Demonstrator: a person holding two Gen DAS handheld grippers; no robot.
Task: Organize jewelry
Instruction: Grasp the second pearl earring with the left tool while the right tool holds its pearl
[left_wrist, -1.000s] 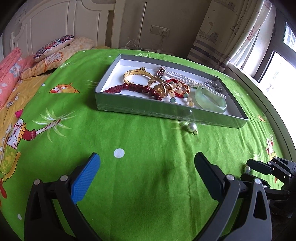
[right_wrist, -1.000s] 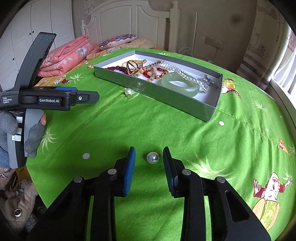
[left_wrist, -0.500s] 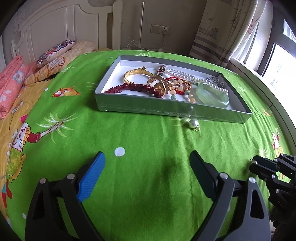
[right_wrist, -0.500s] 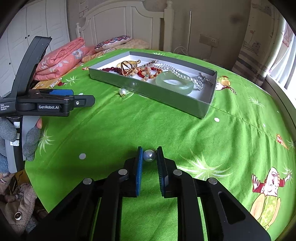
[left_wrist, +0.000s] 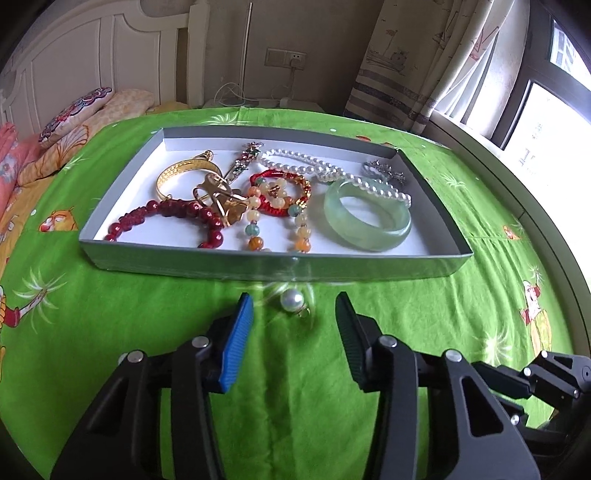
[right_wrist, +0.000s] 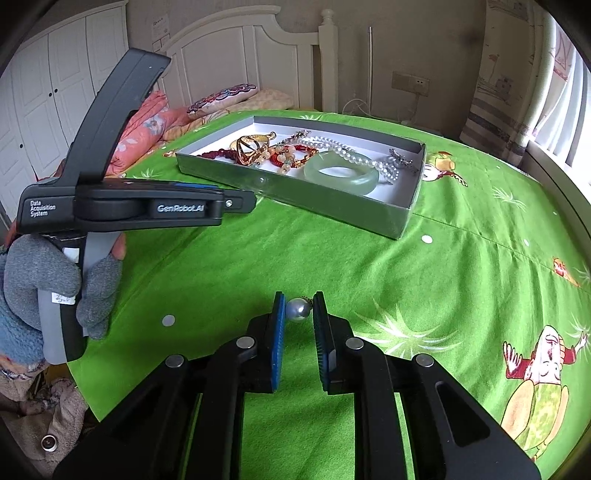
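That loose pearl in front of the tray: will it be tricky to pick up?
Probably. The pearl is round and glossy, so it may roll or slip as the left gripper closes around it. Its small metal loop might limit rolling on the soft green bedspread.

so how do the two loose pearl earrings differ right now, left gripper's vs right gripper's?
The left pearl lies against the tray wall; the right pearl sits out on the green cover. Left gripper is closing with gaps either side; right gripper already pinches its pearl. Both are white and round with small metal fittings.
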